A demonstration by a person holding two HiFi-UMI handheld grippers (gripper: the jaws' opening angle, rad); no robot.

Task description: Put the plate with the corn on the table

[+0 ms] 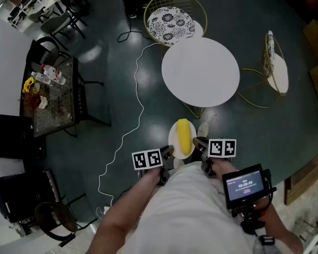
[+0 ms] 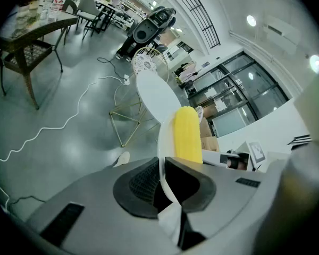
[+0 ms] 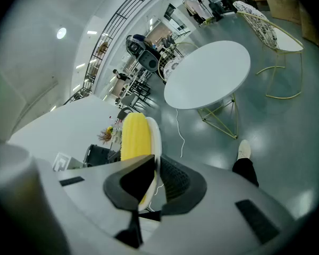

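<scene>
A small white plate (image 1: 175,139) carries a yellow corn cob (image 1: 184,136) and hangs in the air over the dark floor, short of the round white table (image 1: 200,71). My left gripper (image 1: 166,153) is shut on the plate's left rim and my right gripper (image 1: 198,146) is shut on its right rim. The left gripper view has the plate edge (image 2: 161,142) pinched between the black pads, the corn (image 2: 186,135) above them. In the right gripper view the plate rim (image 3: 156,138) sits between the pads beside the corn (image 3: 135,134), and the table (image 3: 208,74) lies ahead.
Two gold wire chairs flank the table, one patterned (image 1: 170,21) behind it and one (image 1: 275,69) at the right. A white cable (image 1: 128,134) snakes over the floor at the left. A dark side table (image 1: 49,95) with flowers stands far left. My shoe (image 1: 203,129) is below the plate.
</scene>
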